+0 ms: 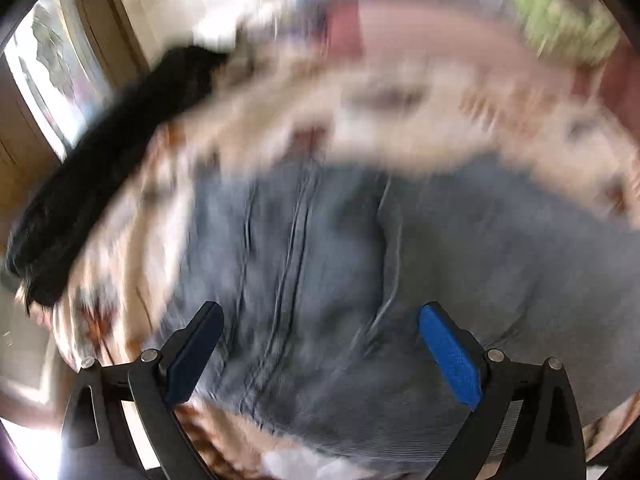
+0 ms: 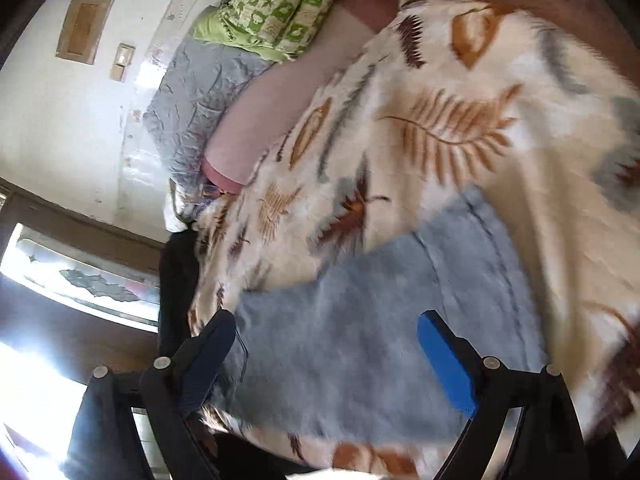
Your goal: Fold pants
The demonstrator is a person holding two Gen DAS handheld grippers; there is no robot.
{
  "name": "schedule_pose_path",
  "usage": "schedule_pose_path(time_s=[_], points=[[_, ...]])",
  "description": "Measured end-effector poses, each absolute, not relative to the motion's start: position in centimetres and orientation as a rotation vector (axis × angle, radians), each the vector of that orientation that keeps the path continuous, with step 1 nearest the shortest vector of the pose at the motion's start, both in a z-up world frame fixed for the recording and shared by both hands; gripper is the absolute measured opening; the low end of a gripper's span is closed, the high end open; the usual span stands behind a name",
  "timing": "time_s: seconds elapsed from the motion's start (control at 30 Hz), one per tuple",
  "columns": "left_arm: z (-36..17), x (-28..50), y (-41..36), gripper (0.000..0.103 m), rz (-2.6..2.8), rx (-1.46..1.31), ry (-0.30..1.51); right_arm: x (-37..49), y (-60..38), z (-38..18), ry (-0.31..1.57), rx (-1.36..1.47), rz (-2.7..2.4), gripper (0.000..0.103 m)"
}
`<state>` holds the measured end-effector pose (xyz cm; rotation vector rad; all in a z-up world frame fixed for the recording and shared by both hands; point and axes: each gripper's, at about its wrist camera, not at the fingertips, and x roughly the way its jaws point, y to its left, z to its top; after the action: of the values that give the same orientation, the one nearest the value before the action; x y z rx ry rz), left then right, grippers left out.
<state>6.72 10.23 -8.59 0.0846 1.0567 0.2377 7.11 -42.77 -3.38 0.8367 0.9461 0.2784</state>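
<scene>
On the leaf-print bed cover (image 2: 460,128), pale denim pants (image 2: 352,340) are being displayed partly folded, further folds judged outstanding, left claw (image 1: 320,344) and right claw (image 2: 326,344) spread, nothing pinched.

no legible text or labels

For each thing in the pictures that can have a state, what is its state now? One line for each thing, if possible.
Left gripper: open, nothing between the jaws, above the jeans.
Right gripper: open, nothing between the jaws, above the jeans.
Jeans: lying flat on the blanket, not held; how far folded cannot be told.
Blanket: spread out under the jeans.
Green pillow: lying at the far end, beyond the blanket.
Black cloth: lying along the blanket's edge.
</scene>
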Motion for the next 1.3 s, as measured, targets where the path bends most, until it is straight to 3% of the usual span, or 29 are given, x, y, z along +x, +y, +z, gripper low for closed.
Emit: schedule_pose_path(time_s=[0.1, 0.33, 0.43, 0.5, 0.57, 0.67, 0.73, 0.83, 0.87, 1.0, 1.1, 1.3], points=[[-8.5, 5.9, 11.4, 0.102, 0.211, -0.004, 1.038, 8.9, -44.0, -8.7, 1.117, 0.825, 0.062, 0.094], [-2.3, 6.1, 11.0, 0.102, 0.219, 0.033, 0.791, 12.2, -33.7, 1.3, 1.055, 0.377, 0.217, 0.094], [-4.2, 8.3, 11.9, 0.102, 0.302, 0.088, 0.852, 16.1, -24.7, 2.4, 1.069, 0.198, 0.394, 0.091], [-7.9, 9.5, 13.0, 0.102, 0.327, 0.092, 0.991, 18.8, -19.6, 1.5, 1.111, 0.127, 0.469, 0.076], [-9.5, 8.7, 14.6, 0.102, 0.297, -0.035, 0.976, 21.3, -14.1, -0.5, 1.167, 0.012, 0.527, 0.061], [-9.4, 8.8, 14.9, 0.102, 0.276, -0.046, 0.98, 25.3, -8.3, -4.6, 1.244, -0.119, 0.527, 0.051], [-9.6, 8.4, 15.0, 0.103, 0.264, -0.06, 0.964, 27.0, -6.0, -7.9, 1.315, -0.149, 0.529, 0.05], [-9.6, 8.4, 15.0, 0.103, 0.258, -0.054, 0.954, 26.8, -3.8, -10.1, 1.348, -0.206, 0.588, 0.012], [-9.6, 8.5, 15.1, 0.103, 0.258, -0.057, 0.953, 26.2, -3.3, -9.6, 1.316, -0.244, 0.585, 0.007], [-9.5, 8.2, 15.1, 0.103, 0.253, -0.064, 0.952, 24.6, -2.0, -7.9, 1.17, -0.382, 0.515, 0.005], [-9.5, 8.1, 15.1, 0.103, 0.255, -0.062, 0.954, 25.5, -1.4, -10.5, 1.125, -0.496, 0.388, 0.0], [-7.4, 6.6, 15.8, 0.101, 0.253, -0.109, 0.854, 25.1, -5.2, -6.7, 1.082, -0.209, 0.381, 0.002]])
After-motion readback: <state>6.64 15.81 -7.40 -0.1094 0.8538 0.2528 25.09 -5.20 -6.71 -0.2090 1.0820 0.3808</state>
